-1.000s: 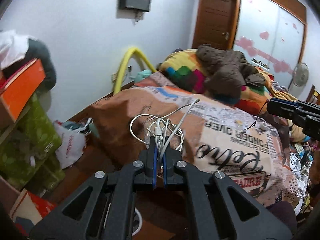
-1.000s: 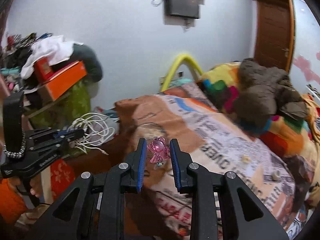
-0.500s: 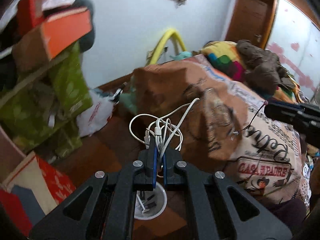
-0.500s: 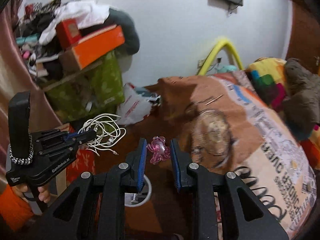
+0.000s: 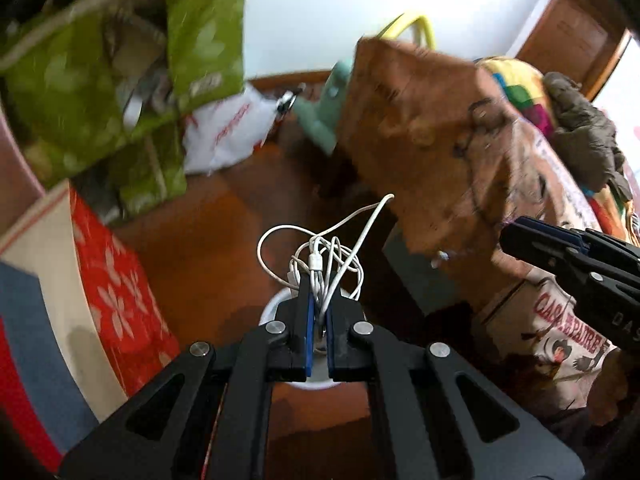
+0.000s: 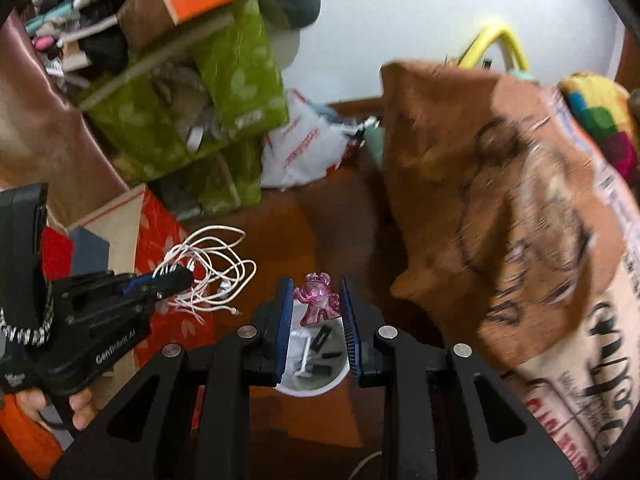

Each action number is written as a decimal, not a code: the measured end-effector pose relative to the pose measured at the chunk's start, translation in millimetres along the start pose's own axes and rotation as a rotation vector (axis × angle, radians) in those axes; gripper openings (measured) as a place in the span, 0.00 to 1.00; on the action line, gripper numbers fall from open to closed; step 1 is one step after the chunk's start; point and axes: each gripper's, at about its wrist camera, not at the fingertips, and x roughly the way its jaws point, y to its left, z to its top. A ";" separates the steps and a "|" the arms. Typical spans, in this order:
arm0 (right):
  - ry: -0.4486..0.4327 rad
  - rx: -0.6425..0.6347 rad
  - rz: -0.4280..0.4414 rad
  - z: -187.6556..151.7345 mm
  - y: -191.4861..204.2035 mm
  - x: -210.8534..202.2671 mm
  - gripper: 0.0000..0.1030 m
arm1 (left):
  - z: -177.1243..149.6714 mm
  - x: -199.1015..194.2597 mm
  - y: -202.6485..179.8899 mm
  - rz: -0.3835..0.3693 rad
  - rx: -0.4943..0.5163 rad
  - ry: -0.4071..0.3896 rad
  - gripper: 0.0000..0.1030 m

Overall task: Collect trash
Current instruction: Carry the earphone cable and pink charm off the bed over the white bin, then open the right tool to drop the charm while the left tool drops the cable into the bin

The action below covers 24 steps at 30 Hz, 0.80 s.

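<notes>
White cable tangle [image 5: 320,260] (one) pinched; one pink figurine [image 6: 316,298] gripped.

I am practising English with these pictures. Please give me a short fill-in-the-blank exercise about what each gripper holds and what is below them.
1. The left gripper is shut on a tangle of ____ cables.
2. The right gripper holds a small figure of ____ colour.
3. Below both grippers, a round white ____ stands on the floor.

Missing words: white; pink; bin
</notes>
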 end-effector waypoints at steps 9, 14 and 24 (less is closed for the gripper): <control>0.174 0.041 0.068 -18.8 12.3 62.0 0.21 | -29.2 43.3 22.3 0.013 -0.075 0.110 0.03; 0.273 0.076 0.067 -22.5 7.3 89.8 0.22 | -37.6 60.4 24.1 0.018 -0.089 0.153 0.03; 0.386 0.200 0.120 -29.9 -17.3 107.7 0.50 | -38.7 90.8 13.9 -0.001 -0.088 0.224 0.03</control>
